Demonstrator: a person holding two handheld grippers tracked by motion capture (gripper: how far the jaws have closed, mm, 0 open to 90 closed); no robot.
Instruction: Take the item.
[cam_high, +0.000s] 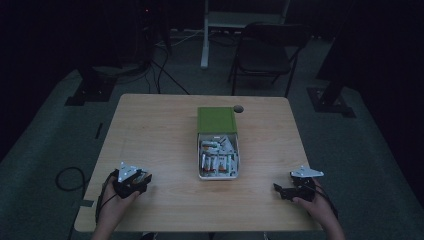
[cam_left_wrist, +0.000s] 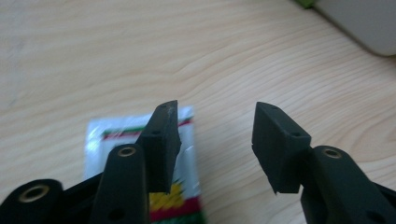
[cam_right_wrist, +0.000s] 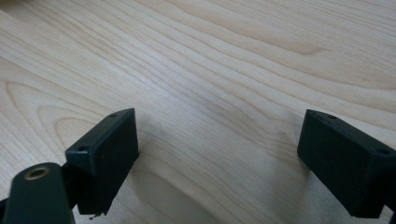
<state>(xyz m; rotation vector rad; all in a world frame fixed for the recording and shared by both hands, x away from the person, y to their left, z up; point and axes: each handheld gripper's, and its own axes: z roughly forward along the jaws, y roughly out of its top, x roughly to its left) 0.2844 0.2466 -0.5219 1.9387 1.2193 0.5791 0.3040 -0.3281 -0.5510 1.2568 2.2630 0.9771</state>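
A white box (cam_high: 198, 167) with its green lid (cam_high: 216, 120) swung open at the far side stands at the table's middle and holds several small sachets (cam_high: 217, 160). My left gripper (cam_high: 144, 180) rests near the front left, open. In the left gripper view the left gripper (cam_left_wrist: 217, 112) stands open over the wood, and a white sachet (cam_left_wrist: 100, 140) with red, green and yellow print lies flat under its left jaw, not gripped. The box's corner (cam_left_wrist: 364, 23) shows far off. My right gripper (cam_high: 280, 190) (cam_right_wrist: 219, 121) is at the front right, open wide over bare wood.
The wooden table (cam_high: 160, 130) has a small dark round spot (cam_high: 239, 108) beside the lid's far right corner. A dark folding chair (cam_high: 265, 50) stands beyond the table, with cables (cam_high: 165, 70) on the floor. The room is dim.
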